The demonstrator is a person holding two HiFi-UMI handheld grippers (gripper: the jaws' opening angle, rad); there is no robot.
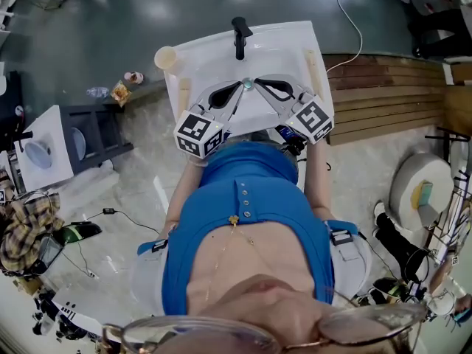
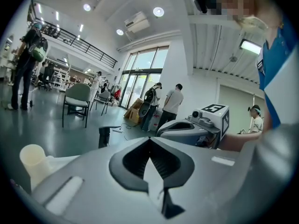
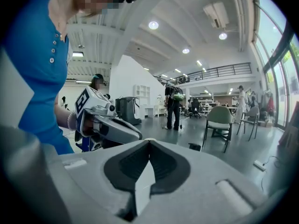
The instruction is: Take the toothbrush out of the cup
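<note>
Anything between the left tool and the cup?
Nothing visible. The cup stands on the sink's back left corner. The left tool, shut and empty, hangs over the sink, with only bare sink between them. The faucet stands right of that line. No toothbrush shows in the cup.

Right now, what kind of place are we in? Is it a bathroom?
Probably not a home bathroom: it looks like a big open workshop hall. The white washbasin stands out on a grey floor, with a green chair, tall glass doors and an upstairs balcony railing nearby.
</note>
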